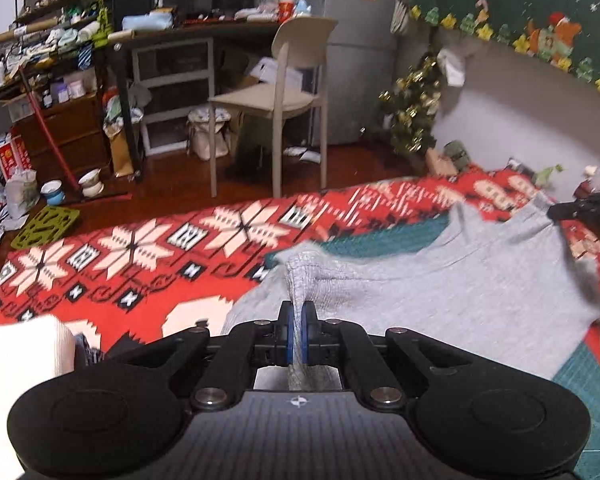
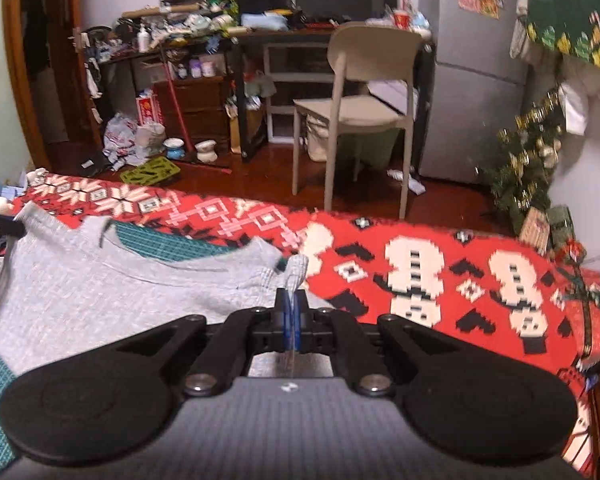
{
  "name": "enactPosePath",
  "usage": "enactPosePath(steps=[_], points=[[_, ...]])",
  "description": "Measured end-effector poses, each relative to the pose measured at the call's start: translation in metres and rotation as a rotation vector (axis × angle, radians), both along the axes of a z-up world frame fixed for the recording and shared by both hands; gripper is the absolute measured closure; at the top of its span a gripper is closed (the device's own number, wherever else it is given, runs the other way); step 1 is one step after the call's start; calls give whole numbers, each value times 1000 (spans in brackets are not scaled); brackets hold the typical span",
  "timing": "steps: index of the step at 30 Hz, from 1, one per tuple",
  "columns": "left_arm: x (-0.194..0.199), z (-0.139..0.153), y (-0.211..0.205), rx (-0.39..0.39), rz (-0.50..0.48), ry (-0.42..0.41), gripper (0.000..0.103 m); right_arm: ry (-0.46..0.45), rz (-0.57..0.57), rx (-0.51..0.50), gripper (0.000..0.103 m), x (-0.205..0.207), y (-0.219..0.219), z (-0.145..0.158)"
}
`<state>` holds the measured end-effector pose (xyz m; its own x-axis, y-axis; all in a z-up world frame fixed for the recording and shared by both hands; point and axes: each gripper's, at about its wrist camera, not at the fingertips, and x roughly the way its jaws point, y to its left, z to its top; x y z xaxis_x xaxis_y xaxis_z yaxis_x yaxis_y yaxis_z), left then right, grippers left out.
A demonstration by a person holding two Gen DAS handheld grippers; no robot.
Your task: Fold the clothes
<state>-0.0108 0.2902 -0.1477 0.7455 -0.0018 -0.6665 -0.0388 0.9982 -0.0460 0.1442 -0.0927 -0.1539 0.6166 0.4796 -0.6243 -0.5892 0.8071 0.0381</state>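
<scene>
A grey knitted top [image 1: 452,292] lies spread on a red patterned blanket [image 1: 132,256], its neckline towards the far side. My left gripper [image 1: 297,312] is shut on a pinched ridge of the top's left shoulder. In the right wrist view the same grey top [image 2: 100,292] stretches to the left, and my right gripper [image 2: 289,304] is shut on its right shoulder edge. The right gripper's dark tip [image 1: 580,210] shows at the far right edge of the left wrist view, and the left gripper's tip [image 2: 0,226] at the left edge of the right wrist view.
A green mat [image 1: 384,238] shows under the top's neckline. A white folded cloth [image 1: 20,344] lies at the near left. Beyond the blanket's far edge stand a beige chair [image 1: 284,92], a cluttered desk [image 1: 188,32], a small Christmas tree [image 1: 412,112] and a fridge [image 2: 472,60].
</scene>
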Motion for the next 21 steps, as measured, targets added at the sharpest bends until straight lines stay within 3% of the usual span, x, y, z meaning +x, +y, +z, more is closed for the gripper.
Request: enactPosePath(steps=[6,9,18,21], points=[[-2,-20,3,10,12,50,89,68,-30,-28,101,16,3,-28],[-10,-15,10,-56,12,19,77,73,-36,-30,101,16,3,-32],[4,-21,44,-234,115,51,82,73,-29,-26,100,11,4,-30],[13,-24,46,-261,114,65,83,74,-29,-23,100,10,5,-29]])
